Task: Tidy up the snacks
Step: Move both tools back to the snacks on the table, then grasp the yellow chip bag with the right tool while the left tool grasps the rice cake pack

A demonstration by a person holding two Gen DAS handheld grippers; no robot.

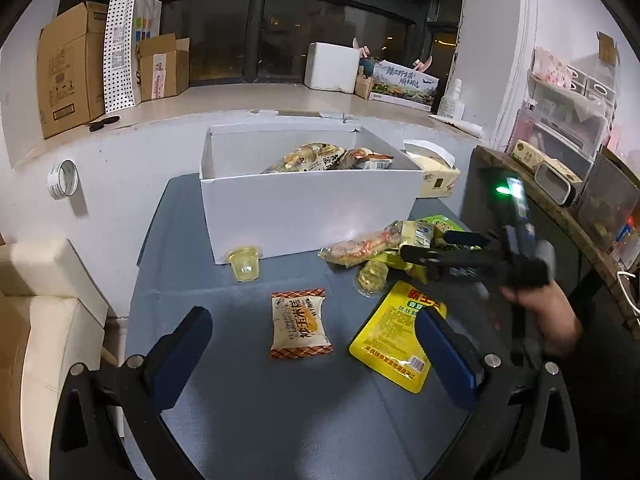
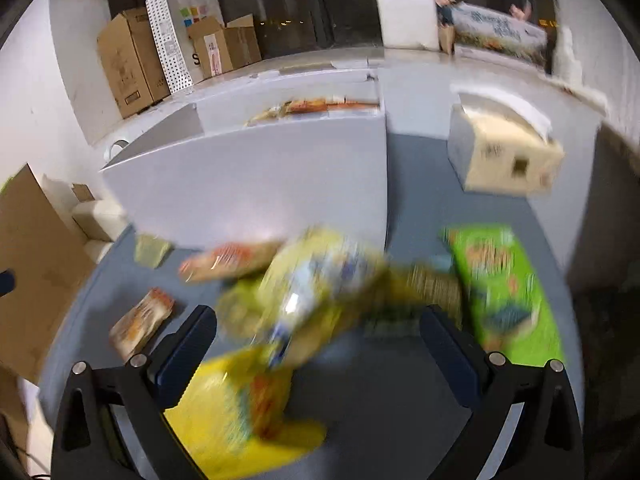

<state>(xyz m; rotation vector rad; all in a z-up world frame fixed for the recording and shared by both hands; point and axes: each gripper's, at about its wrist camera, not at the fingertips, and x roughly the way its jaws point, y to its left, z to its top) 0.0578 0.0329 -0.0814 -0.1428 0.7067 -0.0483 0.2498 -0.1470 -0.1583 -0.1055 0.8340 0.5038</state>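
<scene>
The left hand-held gripper is hovering wide open and empty at lower centre, straddling the orange-edged rice cracker packet lying lengthwise on the blue worktop, below the white box.

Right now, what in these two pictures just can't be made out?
- Right wrist view: motion blur smears the snack pile; no labels readable.
- Left wrist view: the white box front wall hides most of its contents.
- Left wrist view: the left claw finger covers part of the yellow packet.
- Left wrist view: the right claw is blurred over the pile, so contact is unclear.
</scene>
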